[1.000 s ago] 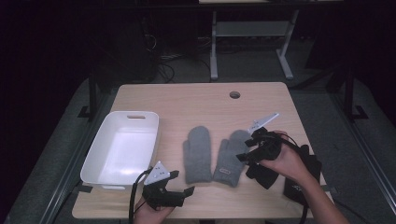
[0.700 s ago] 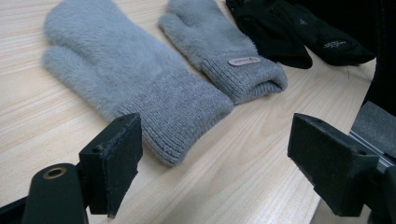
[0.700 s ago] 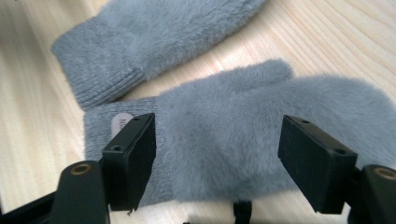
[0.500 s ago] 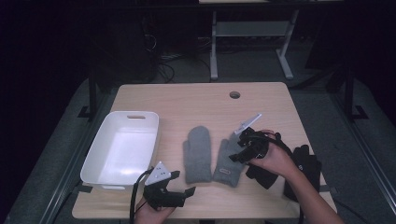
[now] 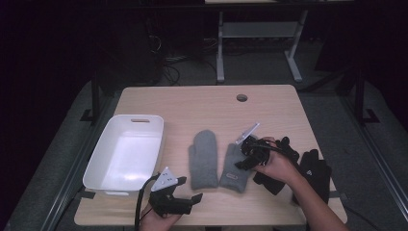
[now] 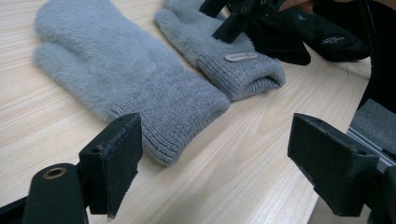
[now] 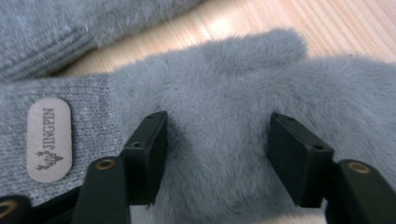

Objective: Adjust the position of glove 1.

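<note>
Your right tongs [image 7: 217, 156], just closing but not yet gripping, straddle the right mitten [image 5: 234, 166], which lies lengthwise near-to-far on the tabletop [image 5: 202, 106]. Left tongs [image 6: 229, 168] rest open, empty, farther off.

My work surface is a light wooden table [image 5: 202, 103] with a round cable hole [image 5: 242, 97] near its far edge. Directly on it lie a white bin [image 5: 126, 155] at my left, two grey mittens [image 5: 204, 159] [image 5: 233, 168] side by side at the centre, and black gloves [image 5: 312, 168] at my right.
</note>
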Available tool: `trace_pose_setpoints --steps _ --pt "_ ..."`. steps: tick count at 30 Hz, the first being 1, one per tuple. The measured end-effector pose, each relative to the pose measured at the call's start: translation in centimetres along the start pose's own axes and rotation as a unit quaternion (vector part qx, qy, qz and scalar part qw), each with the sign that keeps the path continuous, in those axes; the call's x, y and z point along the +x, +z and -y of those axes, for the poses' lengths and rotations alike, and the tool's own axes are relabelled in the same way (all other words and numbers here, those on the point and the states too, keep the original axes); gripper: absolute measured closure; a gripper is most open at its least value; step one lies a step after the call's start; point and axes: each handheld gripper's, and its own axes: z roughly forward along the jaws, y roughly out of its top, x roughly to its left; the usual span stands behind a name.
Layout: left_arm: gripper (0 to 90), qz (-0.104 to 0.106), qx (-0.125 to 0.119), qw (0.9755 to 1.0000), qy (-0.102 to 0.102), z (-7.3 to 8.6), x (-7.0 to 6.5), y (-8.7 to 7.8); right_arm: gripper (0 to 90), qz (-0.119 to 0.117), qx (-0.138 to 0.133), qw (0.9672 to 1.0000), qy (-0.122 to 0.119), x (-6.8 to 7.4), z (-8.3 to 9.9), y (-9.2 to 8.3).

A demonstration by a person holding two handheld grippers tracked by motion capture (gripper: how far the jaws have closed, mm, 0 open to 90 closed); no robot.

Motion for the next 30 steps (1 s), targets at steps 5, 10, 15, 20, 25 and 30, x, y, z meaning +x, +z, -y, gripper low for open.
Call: trace_pose_setpoints --steps 5,10,15,20,25,30 --pt "18.1 -0.001 0.001 1.0000 0.001 0.01 -0.07 0.08 52.3 -0.001 0.009 0.9999 -0.007 0.11 0.00 0.21" --pt "18.0 0.000 0.003 1.0000 0.002 0.04 -0.20 0.19 58.2 -0.002 0.006 1.0000 -0.007 0.26 0.13 0.22" --pt "18.1 0.000 0.004 1.0000 0.001 0.05 -0.25 0.27 67.4 -0.014 -0.001 0.9999 -0.002 0.12 0.38 0.18" --pt "18.0 0.000 0.004 1.0000 0.001 0.06 -0.32 0.34 75.5 -0.025 -0.008 0.9996 0.007 -0.09 0.58 0.06" --pt "18.1 0.000 0.004 1.0000 0.002 0.08 -0.34 0.35 81.9 -0.025 -0.013 0.9996 0.008 0.04 0.64 -0.08" --pt "18.1 0.000 0.004 1.0000 0.002 0.08 -0.38 0.32 83.7 -0.035 -0.023 0.9990 0.015 -0.15 0.83 -0.27"
